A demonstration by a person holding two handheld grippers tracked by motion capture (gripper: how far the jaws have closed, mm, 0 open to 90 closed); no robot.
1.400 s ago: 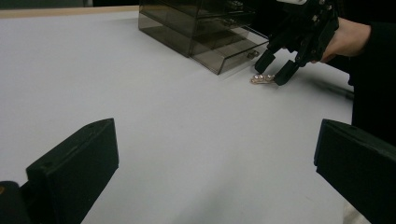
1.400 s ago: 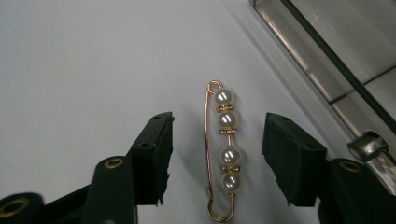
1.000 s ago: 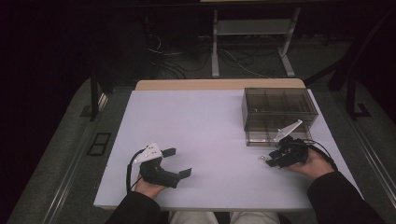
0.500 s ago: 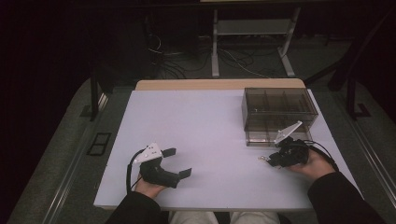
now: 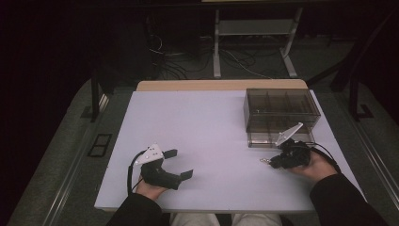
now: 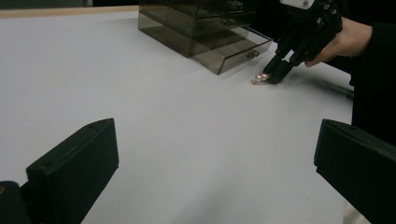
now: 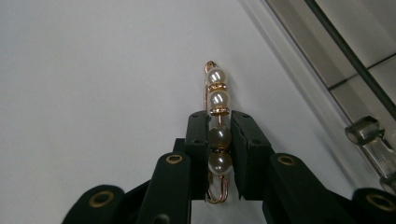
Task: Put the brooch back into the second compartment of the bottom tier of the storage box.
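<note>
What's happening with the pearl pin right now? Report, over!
Right gripper has just closed, fingers pinching pearl pin on the table. Left gripper open, holding nothing. Drawer box beside it, nothing blocking.

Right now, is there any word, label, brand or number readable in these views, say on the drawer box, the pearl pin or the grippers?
None: no text shows on the smoky plastic drawer box, the pearl pin, the white table, the left gripper or the right gripper.

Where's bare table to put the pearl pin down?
Bare: the wide white stretch between the left gripper and the right gripper, and the far-left table beside the drawer box. Crowded: the near-right corner, where the pearl pin, the box's drawer front and the right hand meet.
</note>
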